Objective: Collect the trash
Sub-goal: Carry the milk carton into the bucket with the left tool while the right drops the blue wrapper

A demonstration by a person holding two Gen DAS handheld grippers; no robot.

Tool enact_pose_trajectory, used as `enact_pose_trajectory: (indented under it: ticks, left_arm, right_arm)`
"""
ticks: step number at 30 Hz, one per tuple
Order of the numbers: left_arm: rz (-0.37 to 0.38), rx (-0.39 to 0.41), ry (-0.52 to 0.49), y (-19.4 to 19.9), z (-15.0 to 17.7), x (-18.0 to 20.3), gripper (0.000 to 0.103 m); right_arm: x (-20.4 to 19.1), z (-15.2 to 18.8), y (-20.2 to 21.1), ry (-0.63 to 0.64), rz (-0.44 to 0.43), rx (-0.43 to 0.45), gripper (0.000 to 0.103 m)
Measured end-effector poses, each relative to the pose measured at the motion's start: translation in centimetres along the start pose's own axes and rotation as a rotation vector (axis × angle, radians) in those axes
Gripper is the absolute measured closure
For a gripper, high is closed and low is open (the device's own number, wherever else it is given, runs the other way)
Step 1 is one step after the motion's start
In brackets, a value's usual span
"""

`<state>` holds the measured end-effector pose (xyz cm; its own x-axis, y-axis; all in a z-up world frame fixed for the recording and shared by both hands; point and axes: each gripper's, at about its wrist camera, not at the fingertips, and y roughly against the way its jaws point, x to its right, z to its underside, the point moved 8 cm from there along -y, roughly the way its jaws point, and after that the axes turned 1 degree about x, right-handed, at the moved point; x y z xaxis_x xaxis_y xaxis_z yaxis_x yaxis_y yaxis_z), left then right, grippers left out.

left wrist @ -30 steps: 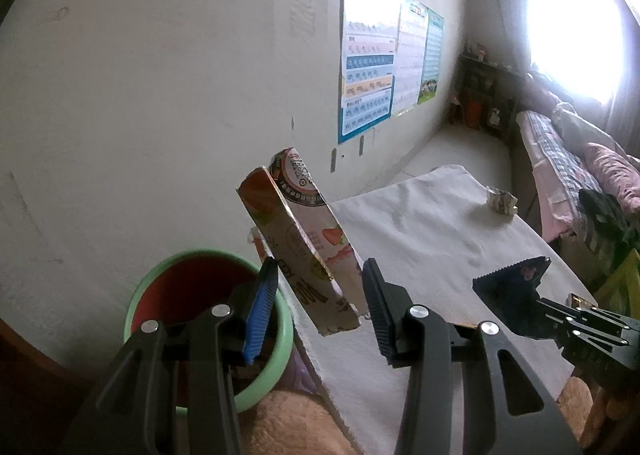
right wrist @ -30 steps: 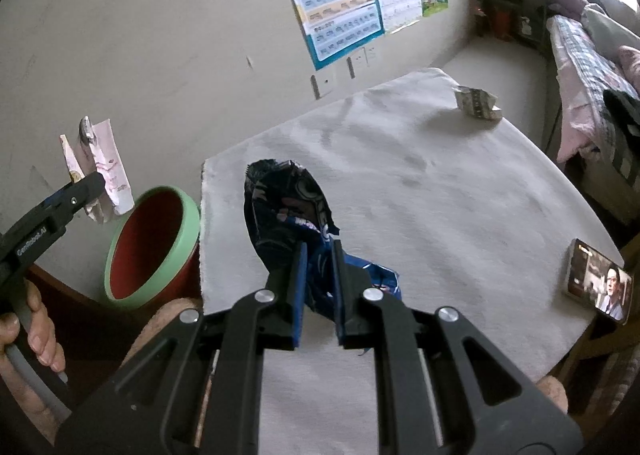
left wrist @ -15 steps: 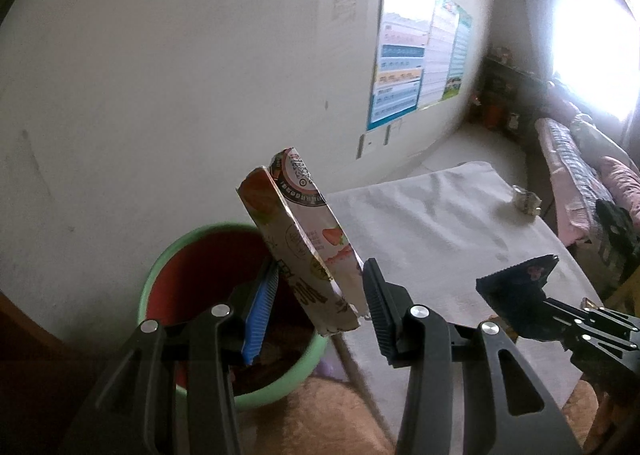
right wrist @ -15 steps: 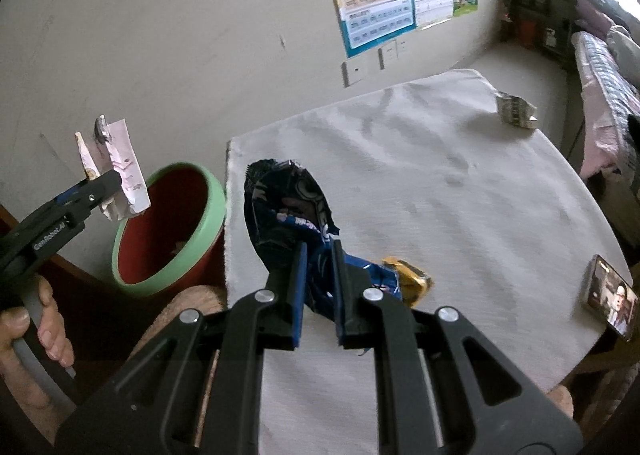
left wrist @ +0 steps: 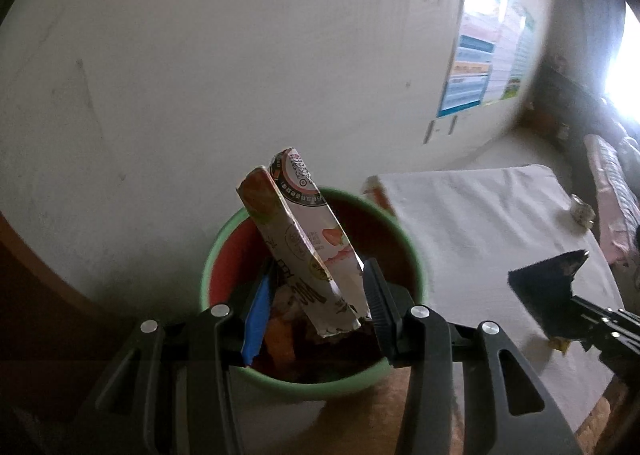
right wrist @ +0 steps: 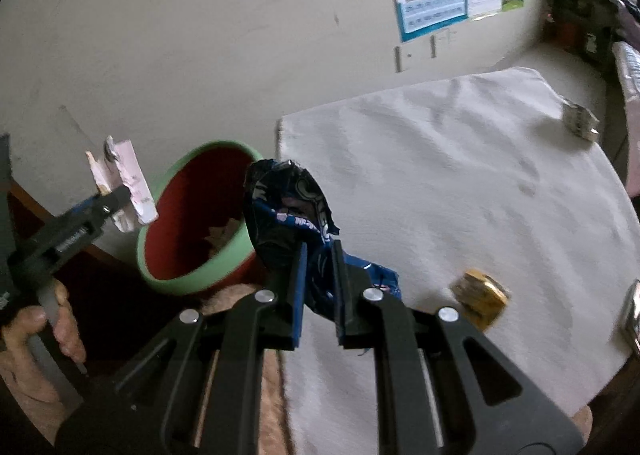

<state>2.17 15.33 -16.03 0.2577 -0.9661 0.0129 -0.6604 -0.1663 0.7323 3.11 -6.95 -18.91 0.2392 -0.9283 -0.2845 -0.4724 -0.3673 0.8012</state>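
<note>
Both hands are shifting sideways since the earlier frame, bringing the green-rimmed bin (left wrist: 414, 259) under the left gripper (left wrist: 316, 297), whose jaws are pinching a flattened strawberry drink carton (left wrist: 308, 243) above its mouth. Trash inside is lying dark and hard to make out. Off the counter's (right wrist: 460, 183) near-left corner, the right gripper's (right wrist: 318, 287) nearly closed jaws are clamping a crumpled blue wrapper (right wrist: 286, 207). A blurred gold wrapper (right wrist: 480, 297) is lying near the counter's near edge, a small folded carton (right wrist: 580, 121) at its far corner.

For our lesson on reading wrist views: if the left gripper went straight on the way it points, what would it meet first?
Probably the trash inside the green-rimmed bin: the left gripper, shut on the drink carton, points down into its mouth, though depth is hard to judge.
</note>
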Motion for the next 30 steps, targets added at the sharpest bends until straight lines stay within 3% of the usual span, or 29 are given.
enact_pose_trajectory:
  ticks: [5,13,28,29,30]
  left_arm:
    - [-0.036,-0.026,0.029,-1.4,0.5,-2.2,0.06]
    - [-0.029,-0.068,0.055,-2.7,1.5,-3.4,0.06]
    - [-0.017,-0.11,0.069,-3.8,2.5,-4.0,0.057]
    - [-0.017,-0.111,0.069,-3.8,2.5,-4.1,0.056]
    - [-0.02,-0.112,0.069,-3.8,2.5,-4.1,0.051]
  right_arm:
    - [-2.1,-1.4,-1.5,-0.04,-0.067,-0.014,0.09]
    - [-7.0,-3.8,-4.7,-0.022,-0.146,-0.054,0.09]
    - [-11.3,-6.1,-7.3,0.014,-0.182,-0.07,0.089]
    - [-11.3,-6.2,-7.5,0.012,-0.185,-0.073,0.088]
    - [-11.4,-6.2,-7.7,0.012,-0.189,-0.078,0.078]
